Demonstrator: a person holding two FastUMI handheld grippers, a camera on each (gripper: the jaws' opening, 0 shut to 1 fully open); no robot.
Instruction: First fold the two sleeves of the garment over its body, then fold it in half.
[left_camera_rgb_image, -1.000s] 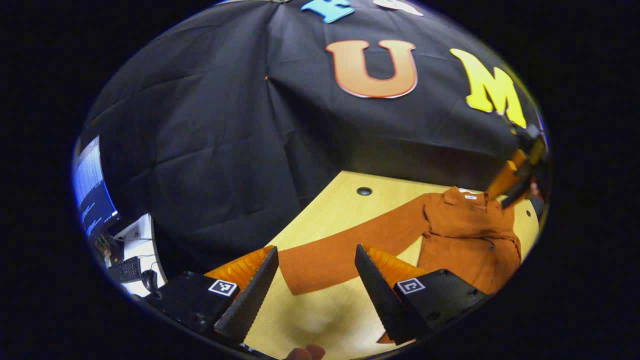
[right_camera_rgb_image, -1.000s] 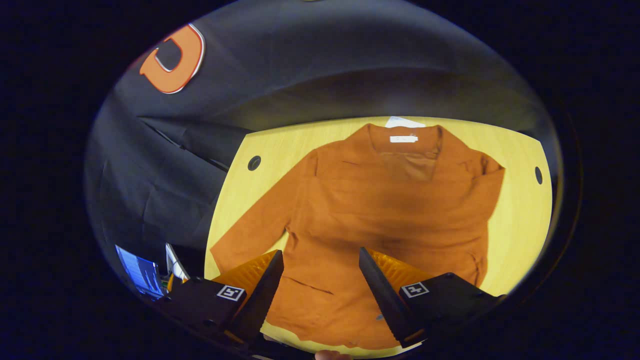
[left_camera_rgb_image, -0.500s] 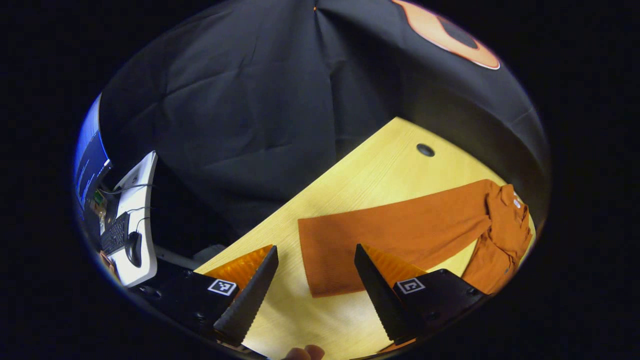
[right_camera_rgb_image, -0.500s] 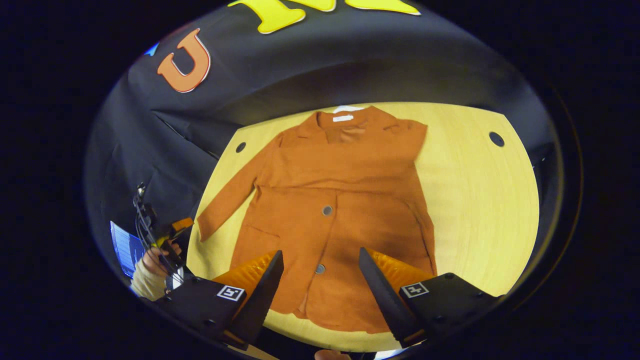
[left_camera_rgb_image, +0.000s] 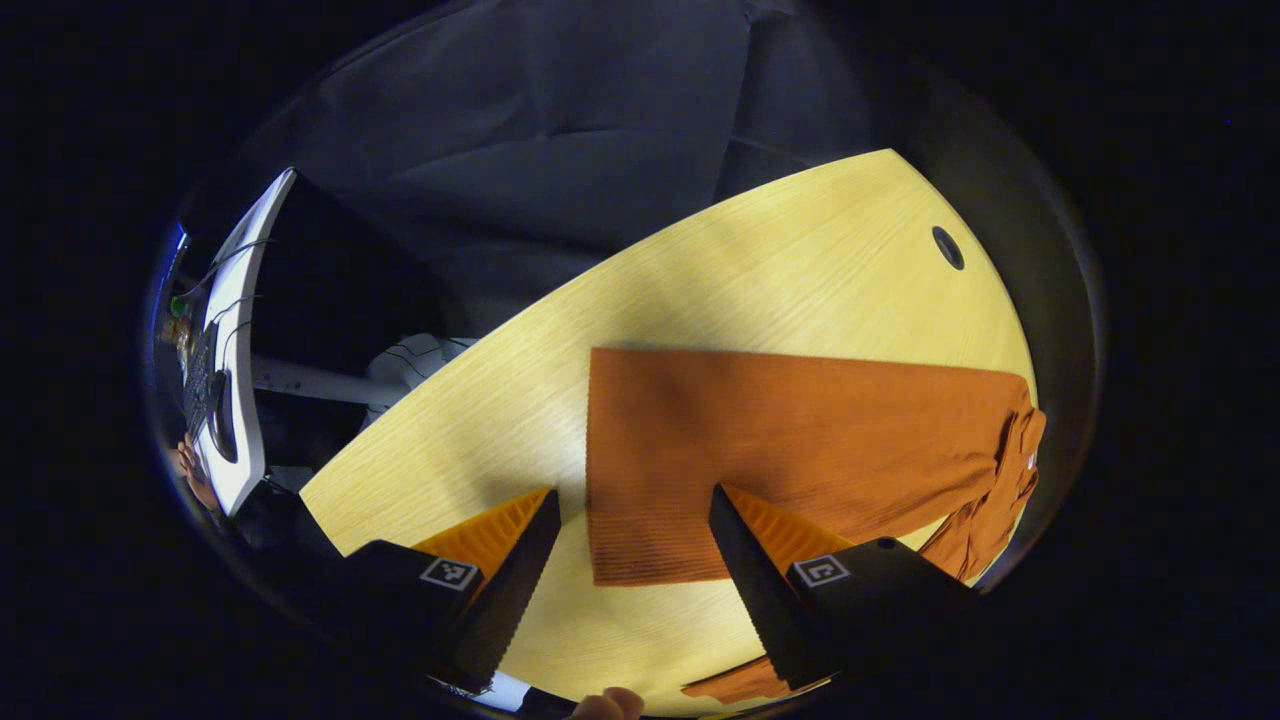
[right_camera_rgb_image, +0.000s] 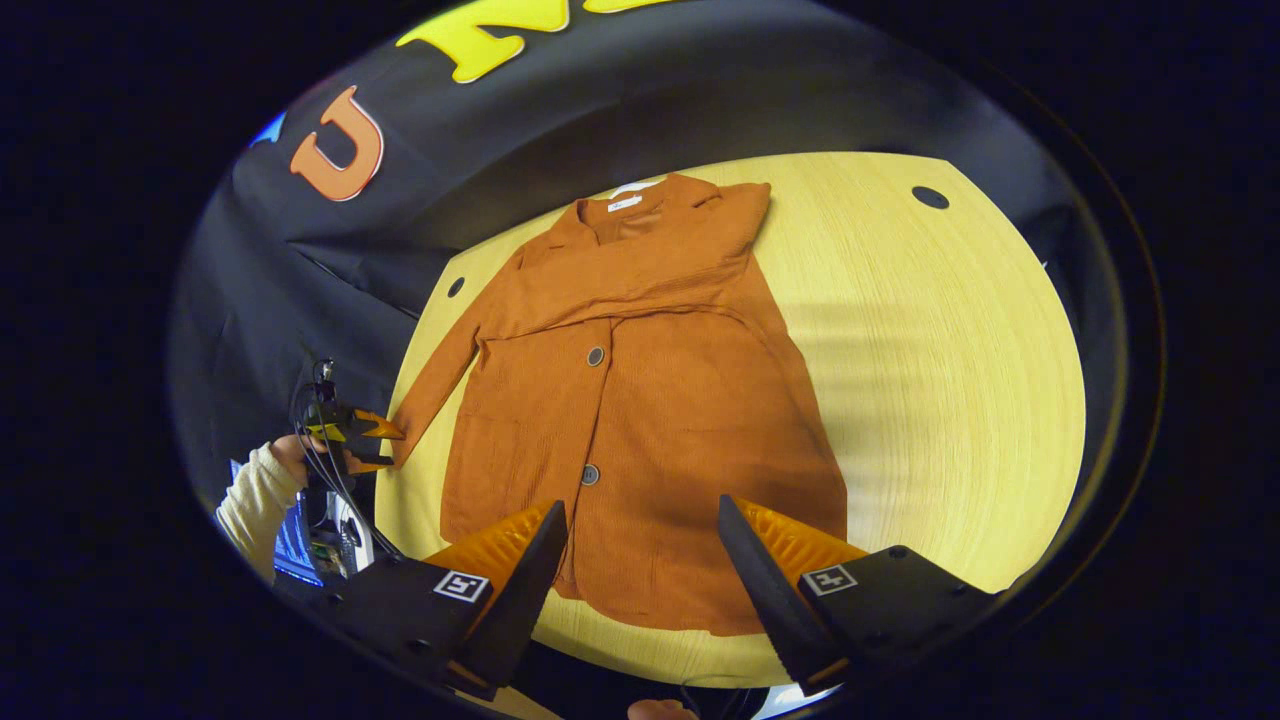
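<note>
Now one sleeve lies across the chest and the other is stretched out, with your left gripper (right_camera_rgb_image: 385, 445) at its cuff.

Your rust-orange ribbed button-front garment (right_camera_rgb_image: 650, 400) lies flat, front up, on the pale yellow wood-grain table (right_camera_rgb_image: 950, 380), collar at the far edge and hem near you. Its right sleeve (right_camera_rgb_image: 640, 290) already crosses the chest as a band; the left sleeve (left_camera_rgb_image: 790, 440) runs out to the left, square cuff towards your left gripper, whose fingers (left_camera_rgb_image: 510, 580) stand apart around nothing. Your right gripper (right_camera_rgb_image: 640, 590) hovers released over the near hem. So the sleeve step looks half done: close on the cuff edge and carry it over the body. The knit is soft and limp, so grip both layers squarely or it will sag.
</note>
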